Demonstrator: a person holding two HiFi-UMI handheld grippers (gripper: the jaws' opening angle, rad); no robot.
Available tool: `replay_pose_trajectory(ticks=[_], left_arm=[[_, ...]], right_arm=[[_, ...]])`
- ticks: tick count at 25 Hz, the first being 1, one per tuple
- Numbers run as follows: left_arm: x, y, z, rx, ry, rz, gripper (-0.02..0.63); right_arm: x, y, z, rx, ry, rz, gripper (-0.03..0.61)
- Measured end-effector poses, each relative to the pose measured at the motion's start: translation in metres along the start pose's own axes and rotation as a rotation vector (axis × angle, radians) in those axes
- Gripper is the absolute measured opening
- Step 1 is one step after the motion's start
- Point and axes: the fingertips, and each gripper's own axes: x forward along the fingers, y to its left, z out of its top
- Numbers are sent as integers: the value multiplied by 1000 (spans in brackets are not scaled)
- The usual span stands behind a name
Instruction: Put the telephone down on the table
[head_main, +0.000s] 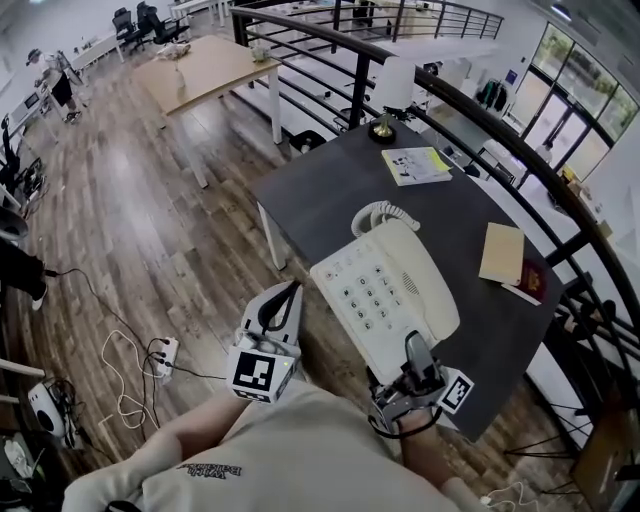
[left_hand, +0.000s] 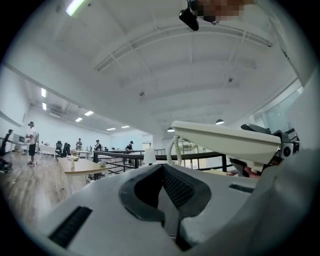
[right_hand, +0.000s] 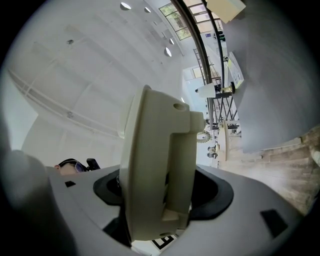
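1. Far left: power strip (head_main: 163, 352) with white cables lay on the wood floor. A wooden table (head_main: 200, 65) stood further back.
2. Left gripper (head_main: 293, 292) was off the near-left corner of the dark table (head_main: 320, 190), over the floor. Jaws were pressed together with nothing between them, confirmed in the left gripper view. It was near the telephone, not touching it.
3. Telephone (head_main: 385, 290), cream with the keypad up, was tilted and held in the air over the near edge of the dark table, not resting on it. The left gripper view showed its underside clear of the tabletop. Its coiled cord (head_main: 382, 213) sat bunched at the far end of the phone.
4. Right gripper (head_main: 414, 352) was clamped on the telephone's near edge. In the right gripper view the body of the phone filled the gap between the jaws.
5. Lamp (head_main: 396, 85) with a brass base stood at the table's far corner, against the railing (head_main: 330, 30).
6. Booklet (head_main: 416, 165) with a yellow patch lay flat just right of the lamp.
7. Tan envelope (head_main: 502, 252) lay right of the telephone, apart from it.
8. Red booklet (head_main: 532, 281) lay partly under the envelope's near edge.
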Motion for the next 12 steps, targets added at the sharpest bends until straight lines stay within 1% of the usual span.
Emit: replay_pose_trajectory(ticks=[1,3,6,10,12], left_arm=[[5,8,-1,-4,-11,20,5],[19,22,-7,-9,-11,29,5],[42,40,-16,-15,18,16,5],[77,66,-16,-20,33,5,5],[94,79,-22,-22,63,-5,5]], right_arm=[[5,-6,3,-1,2,0,325],[16,-18,8,-7,4,-3,325],[35,-37,16,-8,3,-15,325],[64,-62,29,3,-5,-33,325],[78,-75,38,6,-12,-39,325]])
